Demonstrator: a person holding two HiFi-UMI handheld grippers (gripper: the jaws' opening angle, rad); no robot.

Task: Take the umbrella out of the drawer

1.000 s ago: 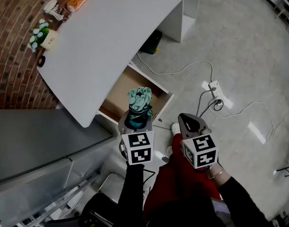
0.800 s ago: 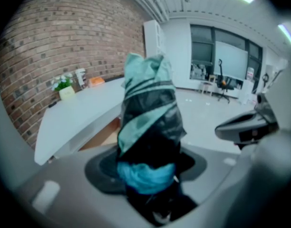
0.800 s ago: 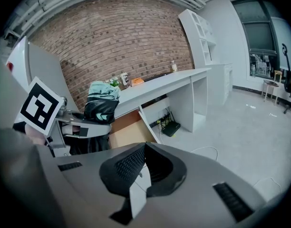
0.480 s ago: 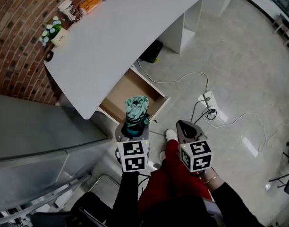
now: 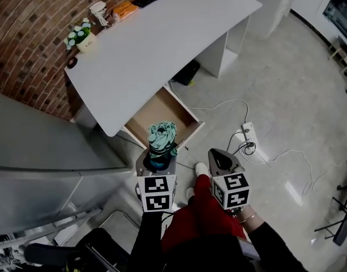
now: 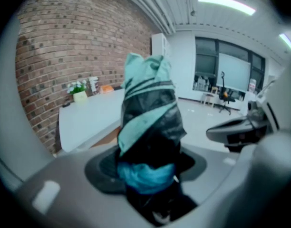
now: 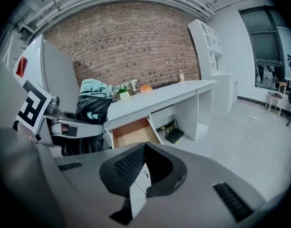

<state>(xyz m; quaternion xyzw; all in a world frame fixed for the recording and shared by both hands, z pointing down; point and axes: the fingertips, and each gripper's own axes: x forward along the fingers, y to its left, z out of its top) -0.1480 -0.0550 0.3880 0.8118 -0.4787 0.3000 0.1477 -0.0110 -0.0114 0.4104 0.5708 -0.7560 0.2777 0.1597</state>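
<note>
L tool (image 5: 160, 158) grips folded umbrella (image 5: 163, 136), clear of open drawer (image 5: 156, 113) under desk (image 5: 162, 44) front edge | R tool (image 5: 217, 156) clenched, empty | task looks done; drawer unshut

Office: white desk (image 5: 162, 44) (brick wall (image 5: 32, 33) behind).

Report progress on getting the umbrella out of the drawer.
Done: the folded umbrella is clear of the open drawer, whose visible bottom is bare. In hand: the left tool is clamped on it. The right tool is shut and empty. Left: probably only setting it down.
</note>
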